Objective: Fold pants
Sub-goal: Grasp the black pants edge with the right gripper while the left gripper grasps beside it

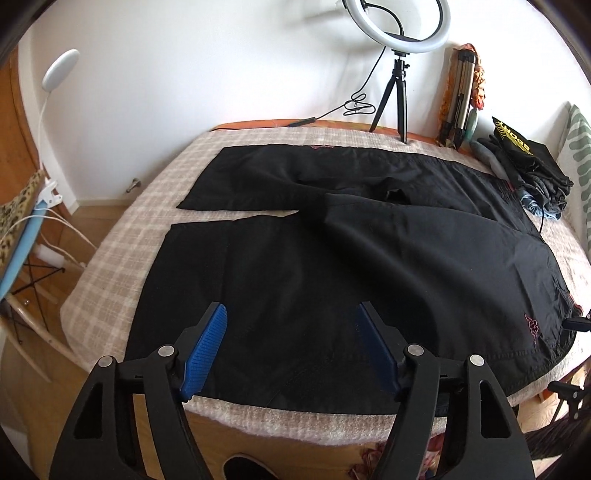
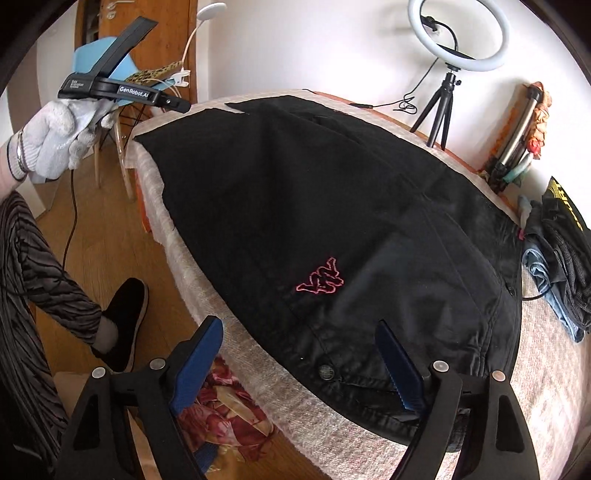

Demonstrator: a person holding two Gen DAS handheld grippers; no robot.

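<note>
Black pants [image 1: 332,258] lie spread lengthwise along the bed [image 1: 110,266], waistband at its right end; left gripper [image 1: 291,314] and right gripper [image 2: 299,328] hover spread wide over the near edge, holding nothing.

A ring light [image 1: 400,26] on a small black tripod [image 1: 396,96] stands at the top of the left-wrist frame, its cable [image 1: 356,103] trailing left along the white wall. Just right of it leans a folded metal tripod [image 1: 458,99]. At the right edge sits a pile of dark clothes [image 1: 524,162] — yellow lettering on top. A checked beige blanket [image 1: 122,254] covers the surface. A white lamp [image 1: 61,68] rises at the upper left — below it, a blue chair [image 1: 18,251] draped in leopard-print cloth [image 1: 16,206].
</note>
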